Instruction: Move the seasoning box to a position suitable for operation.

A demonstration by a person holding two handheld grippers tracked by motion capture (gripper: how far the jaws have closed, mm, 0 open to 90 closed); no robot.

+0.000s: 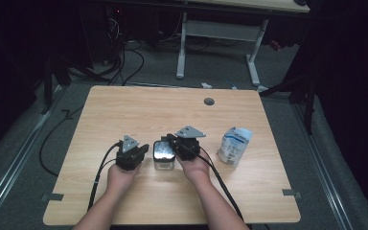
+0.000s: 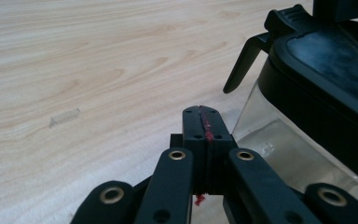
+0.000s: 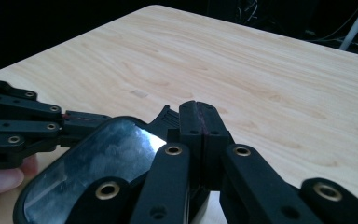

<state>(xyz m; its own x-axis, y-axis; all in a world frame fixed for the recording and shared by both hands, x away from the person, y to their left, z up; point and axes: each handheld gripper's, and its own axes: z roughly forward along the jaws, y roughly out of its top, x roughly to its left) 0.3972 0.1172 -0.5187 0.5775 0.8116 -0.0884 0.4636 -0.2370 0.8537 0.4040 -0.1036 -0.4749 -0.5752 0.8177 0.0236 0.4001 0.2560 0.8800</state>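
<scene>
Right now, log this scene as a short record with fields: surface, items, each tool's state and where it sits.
surface: wooden table, grey round plug near its far edge
container: clear box with black clip lid, between the two tools
pouch: white and blue packet, to the right of the box, apart from it
left tool: shut, holding nothing, beside the box's left side
right tool: shut, holding nothing, at the box's right edge, over the lid
hands: one on each tool
</scene>
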